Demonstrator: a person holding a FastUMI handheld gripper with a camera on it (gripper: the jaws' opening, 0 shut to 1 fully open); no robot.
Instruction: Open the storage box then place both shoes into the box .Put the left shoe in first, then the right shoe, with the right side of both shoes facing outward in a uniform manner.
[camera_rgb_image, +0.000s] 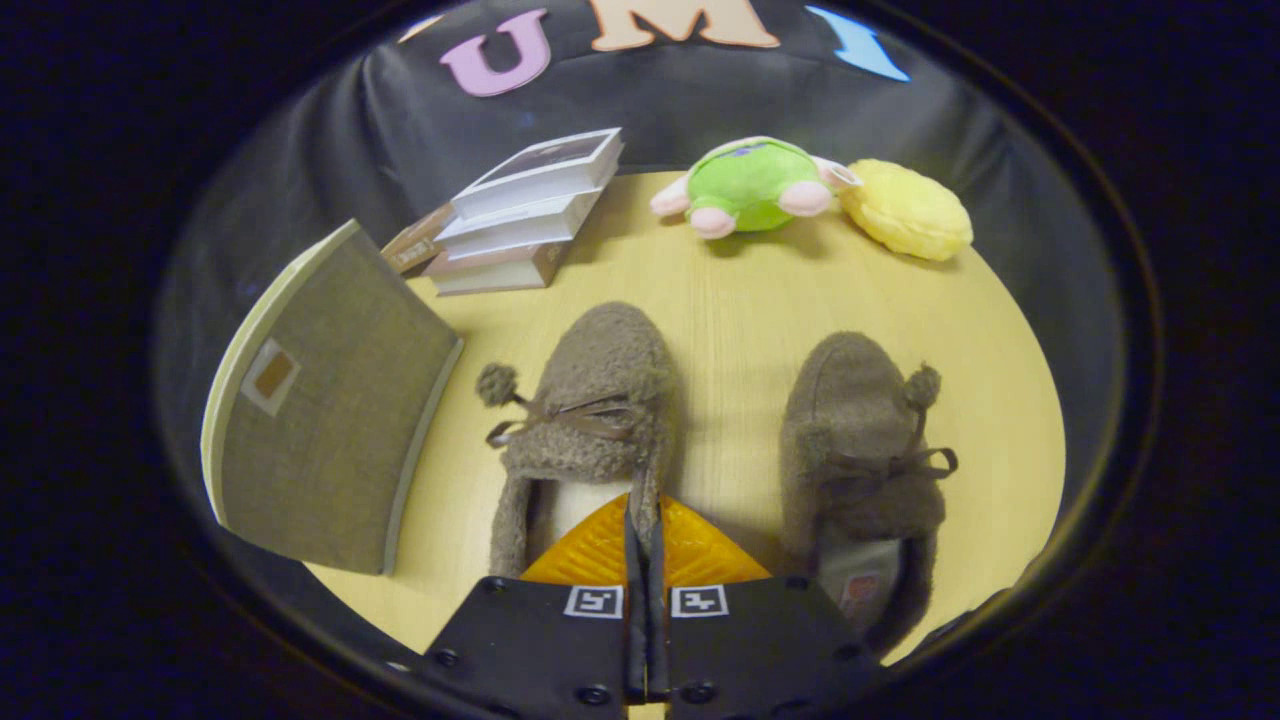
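Tool (645, 520) pinching fuzzy left shoe (590, 420) rim, woven box (320, 440) beside

Box (330, 440) left of shoes (600, 400), books (520, 215) & toys (750, 185) behind.

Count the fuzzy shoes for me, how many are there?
2. One fuzzy shoe sits by the grey box, its side wall pinched in the shut tongs. The other shoe lies apart on the table, across from the box.
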